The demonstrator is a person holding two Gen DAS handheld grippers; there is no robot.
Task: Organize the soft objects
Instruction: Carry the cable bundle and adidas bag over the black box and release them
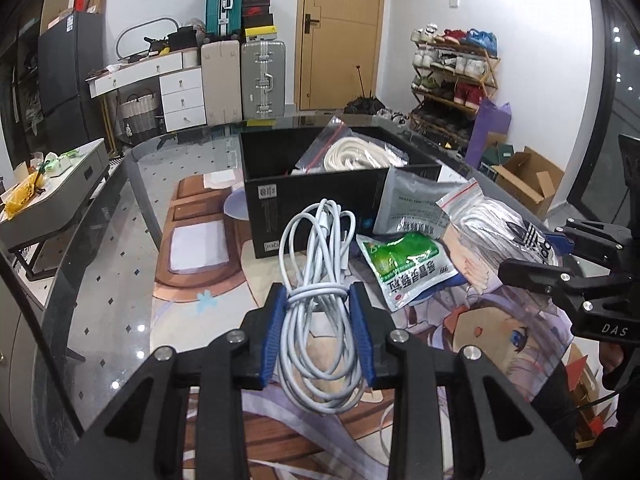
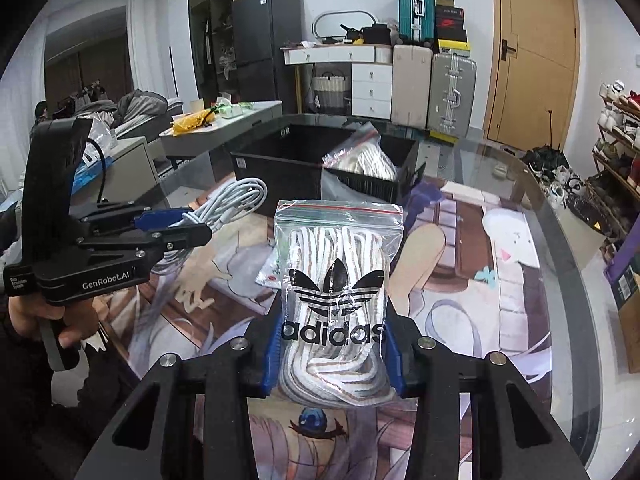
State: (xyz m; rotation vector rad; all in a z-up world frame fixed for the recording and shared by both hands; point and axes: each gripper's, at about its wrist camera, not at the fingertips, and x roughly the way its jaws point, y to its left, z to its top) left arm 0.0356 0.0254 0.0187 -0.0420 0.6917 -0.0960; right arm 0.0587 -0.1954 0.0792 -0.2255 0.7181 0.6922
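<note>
My left gripper (image 1: 317, 294) is shut on a coiled white cable (image 1: 316, 240), pinched at its wrapped middle and lifted off the mat. My right gripper (image 2: 333, 320) is shut on a clear zip bag of white laces with an adidas logo (image 2: 336, 264), also held above the mat. A black box (image 1: 312, 200) stands just beyond both, with a zip bag of cream rope (image 1: 352, 152) inside. In the right wrist view the left gripper (image 2: 192, 224) and its cable (image 2: 236, 200) hang at the left, in front of the box (image 2: 280, 176).
A green packet (image 1: 404, 268) and a grey foil packet (image 1: 412, 208) lie on the printed mat (image 1: 200, 280) in front of the box. The mat covers a round glass table (image 2: 568, 280). A hand (image 2: 68, 320) holds the left tool. Suitcases, drawers and a shoe rack stand behind.
</note>
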